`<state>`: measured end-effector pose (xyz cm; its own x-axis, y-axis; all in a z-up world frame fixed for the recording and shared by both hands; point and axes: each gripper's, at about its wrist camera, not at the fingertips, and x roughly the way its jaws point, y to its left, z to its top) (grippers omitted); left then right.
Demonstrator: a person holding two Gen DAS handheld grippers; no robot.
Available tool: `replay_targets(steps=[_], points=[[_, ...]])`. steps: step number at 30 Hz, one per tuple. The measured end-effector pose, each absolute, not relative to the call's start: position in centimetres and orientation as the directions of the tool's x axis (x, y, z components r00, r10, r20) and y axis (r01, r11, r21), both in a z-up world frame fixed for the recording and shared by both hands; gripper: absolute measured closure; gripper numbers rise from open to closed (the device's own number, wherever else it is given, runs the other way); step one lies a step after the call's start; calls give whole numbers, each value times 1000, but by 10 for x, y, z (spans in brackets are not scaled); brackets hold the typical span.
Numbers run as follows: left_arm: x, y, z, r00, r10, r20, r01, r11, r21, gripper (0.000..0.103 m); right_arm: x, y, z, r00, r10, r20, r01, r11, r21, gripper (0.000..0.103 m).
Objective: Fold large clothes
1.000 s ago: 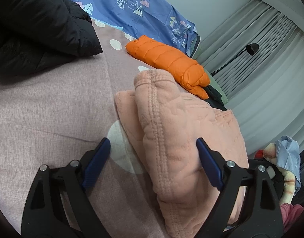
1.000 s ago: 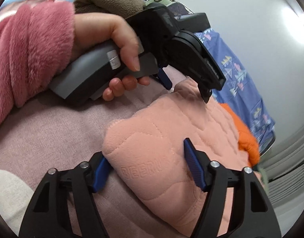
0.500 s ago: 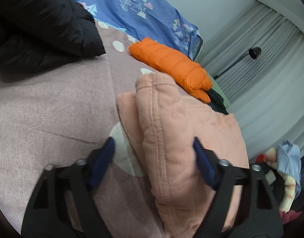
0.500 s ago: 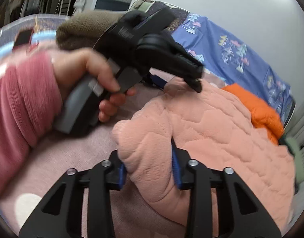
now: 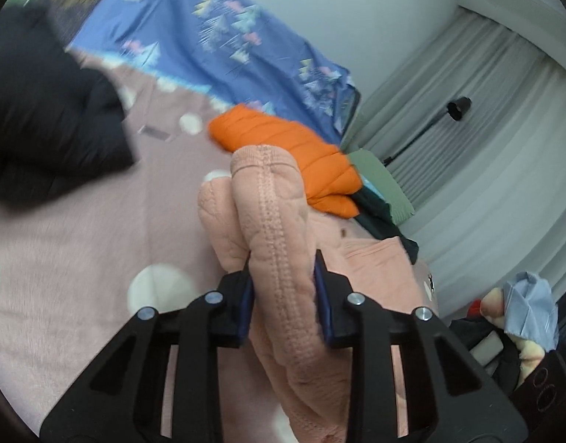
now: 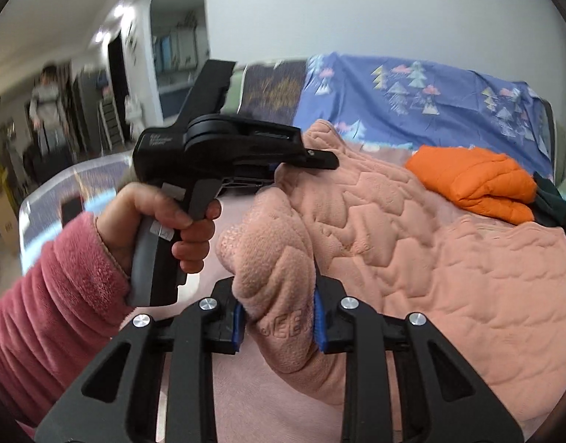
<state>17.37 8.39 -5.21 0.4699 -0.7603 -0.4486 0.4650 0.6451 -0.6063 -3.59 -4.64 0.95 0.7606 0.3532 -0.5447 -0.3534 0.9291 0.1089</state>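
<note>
A quilted peach-pink garment (image 5: 279, 243) is seen on a dusty-pink bed cover (image 5: 72, 243) dotted with white spots. An orange puffer jacket (image 5: 286, 147), a black jacket (image 5: 43, 118) and a blue sheet (image 5: 224, 48) printed with small trees are shown. Blue pads (image 6: 319, 317) are carried on black claws.

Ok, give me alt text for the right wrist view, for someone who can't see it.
The right tool is shut on a bunched edge of the peach quilted garment. Beyond it, the left tool, held in a pink-sleeved hand, grips the same garment; a folded orange jacket lies behind.
</note>
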Motion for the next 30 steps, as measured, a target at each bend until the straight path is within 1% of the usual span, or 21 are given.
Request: replay_targets(steps=[4, 7, 9, 10, 11, 12, 14, 17, 19, 20, 22, 23, 25, 27, 29, 30], points=[[163, 39, -7, 470, -764, -442, 546, 645, -535, 76, -48, -101, 32, 805, 357, -474, -299, 934, 195, 75], [155, -11, 18, 446, -766, -462, 609, 639, -470, 76, -62, -145, 38, 838, 329, -434, -246, 940, 237, 76], [153, -45, 28, 409, -775, -482, 642, 619, -451, 77, -69, -175, 35, 853, 308, -421, -201, 939, 279, 76], [154, -68, 34, 369, -789, -492, 663, 594, -456, 78, -74, -199, 31, 858, 294, -421, -159, 932, 327, 77], [155, -91, 37, 319, -809, -493, 684, 557, -471, 87, -77, -217, 26, 858, 290, -424, -131, 922, 364, 77], [154, -118, 39, 273, -822, -500, 704, 525, -478, 87, -77, -231, 22, 856, 292, -427, -115, 912, 393, 78], [145, -169, 39, 263, -791, -553, 754, 526, -393, 87, -81, -269, 6, 848, 305, -433, -71, 876, 478, 79], [134, -239, 21, 251, -728, -638, 800, 526, -287, 87, -86, -304, -11, 846, 295, -444, -11, 842, 539, 80], [126, -268, 14, 256, -704, -662, 818, 523, -240, 87, -89, -327, -23, 844, 306, -440, 14, 808, 589, 80], [122, -276, 15, 254, -714, -652, 827, 510, -236, 85, -91, -337, -28, 846, 306, -436, 25, 795, 606, 80], [115, -276, 24, 282, -729, -623, 829, 512, -223, 75, -94, -357, -39, 854, 306, -422, 51, 757, 652, 81], [112, -271, 32, 305, -735, -606, 827, 520, -214, 67, -94, -366, -43, 853, 315, -416, 57, 736, 674, 81], [103, -257, 47, 349, -741, -573, 827, 531, -184, 61, -96, -384, -51, 847, 350, -400, 52, 695, 718, 81], [90, -239, 57, 443, -711, -546, 813, 575, -89, 46, -98, -392, -58, 844, 358, -398, 48, 689, 723, 81], [84, -220, 55, 508, -673, -537, 794, 608, -11, 42, -100, -397, -66, 840, 360, -406, 53, 690, 722, 81], [84, -213, 48, 514, -654, -555, 786, 618, 0, 42, -102, -400, -73, 835, 365, -412, 64, 679, 731, 81]])
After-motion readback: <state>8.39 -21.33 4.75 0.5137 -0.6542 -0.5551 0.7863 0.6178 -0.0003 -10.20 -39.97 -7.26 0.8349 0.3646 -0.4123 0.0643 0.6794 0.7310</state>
